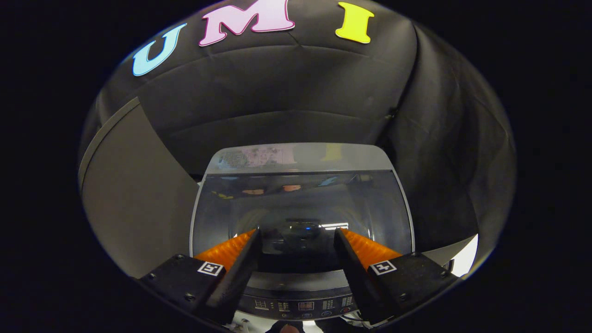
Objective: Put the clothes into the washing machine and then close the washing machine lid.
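We found the washing machine [300, 185] in the centre of the frame with its glass lid [300, 208] down flat over the tub — closed, we judged. No clothes could be made out through the glass. Our gripper [298, 243] hovered at lower centre above the lid's front edge, fingers [240, 268] spread and empty — likely just let go.

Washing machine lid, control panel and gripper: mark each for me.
washing machine lid [300, 203], gripper view, on its glass pane.
control panel [296, 303], gripper view, on its dark strip of buttons.
gripper [298, 233], gripper view, midway between its open fingertips.
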`<state>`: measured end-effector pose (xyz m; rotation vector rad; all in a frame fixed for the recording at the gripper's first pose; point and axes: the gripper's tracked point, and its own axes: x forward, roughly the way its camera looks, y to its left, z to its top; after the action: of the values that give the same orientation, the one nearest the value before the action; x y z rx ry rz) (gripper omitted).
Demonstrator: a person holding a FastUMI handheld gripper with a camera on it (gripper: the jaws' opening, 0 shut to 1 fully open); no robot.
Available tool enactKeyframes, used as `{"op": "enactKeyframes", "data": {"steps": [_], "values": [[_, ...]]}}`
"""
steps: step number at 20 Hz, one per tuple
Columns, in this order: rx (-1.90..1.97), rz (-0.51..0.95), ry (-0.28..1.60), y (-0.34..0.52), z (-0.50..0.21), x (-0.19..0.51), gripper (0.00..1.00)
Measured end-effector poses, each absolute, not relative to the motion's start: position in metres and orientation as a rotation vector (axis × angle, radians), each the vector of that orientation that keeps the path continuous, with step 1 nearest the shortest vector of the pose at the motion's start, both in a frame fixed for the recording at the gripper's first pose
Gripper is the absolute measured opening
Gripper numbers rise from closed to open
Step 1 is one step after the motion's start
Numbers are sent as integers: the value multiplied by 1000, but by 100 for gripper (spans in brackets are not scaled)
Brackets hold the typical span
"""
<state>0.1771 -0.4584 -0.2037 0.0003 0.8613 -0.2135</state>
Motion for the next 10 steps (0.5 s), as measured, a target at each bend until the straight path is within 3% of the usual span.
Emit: {"op": "enactKeyframes", "data": {"steps": [10], "values": [[20,-237,936,-467,-232,149,99]]}}
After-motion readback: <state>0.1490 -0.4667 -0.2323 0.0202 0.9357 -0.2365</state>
